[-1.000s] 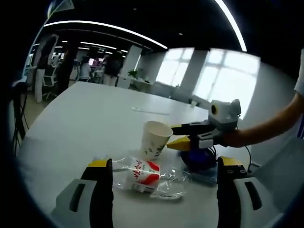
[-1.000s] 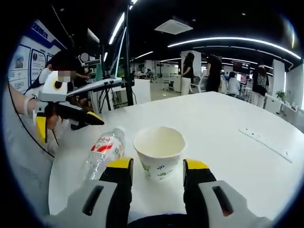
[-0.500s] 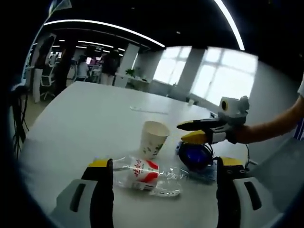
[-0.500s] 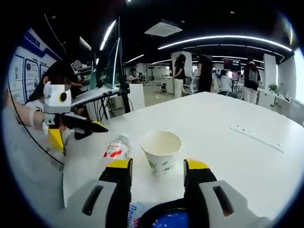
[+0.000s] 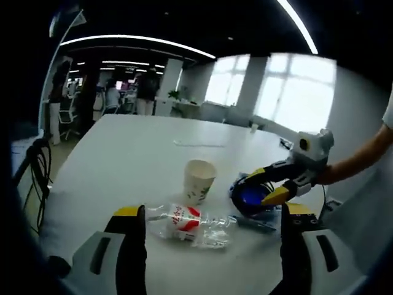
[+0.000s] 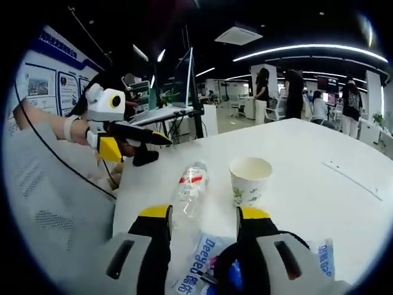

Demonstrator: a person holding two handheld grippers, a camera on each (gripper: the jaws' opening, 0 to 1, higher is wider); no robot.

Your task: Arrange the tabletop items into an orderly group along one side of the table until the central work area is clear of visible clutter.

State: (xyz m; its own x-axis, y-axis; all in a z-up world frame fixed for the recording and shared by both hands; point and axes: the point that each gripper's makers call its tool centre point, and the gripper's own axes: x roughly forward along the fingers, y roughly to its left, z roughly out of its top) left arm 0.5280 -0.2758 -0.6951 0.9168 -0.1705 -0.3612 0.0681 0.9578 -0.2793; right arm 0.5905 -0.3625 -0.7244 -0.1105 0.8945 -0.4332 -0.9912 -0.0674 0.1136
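Headphones (image 5: 250, 198), blue-cupped with a dark band, lie right at the right claw (image 5: 269, 186), whose yellow-tipped jaws stand parted over them, gripping nothing as far as I can tell; in the right gripper view the headphones (image 6: 236, 275) sit low between those same jaws atop a printed packet (image 6: 199, 264). My guess is that this claw is poised there to take hold of or nudge them.

Left claw (image 5: 209, 224) is wide open and empty, hanging just short of a clear bottle (image 5: 190, 224) with a red label that lies on its side across its path; seen from the right gripper view, the left claw (image 6: 150, 146) hovers off the table edge beyond the bottle (image 6: 188, 192).

Just past the bottle stands a paper cup (image 5: 199, 180), upright and near the headphones. All three sit close together toward the near end of the white table (image 5: 123, 153), which suits gathering them as one group. Farther off a thin pale strip (image 5: 198, 144) lies alone, well apart.
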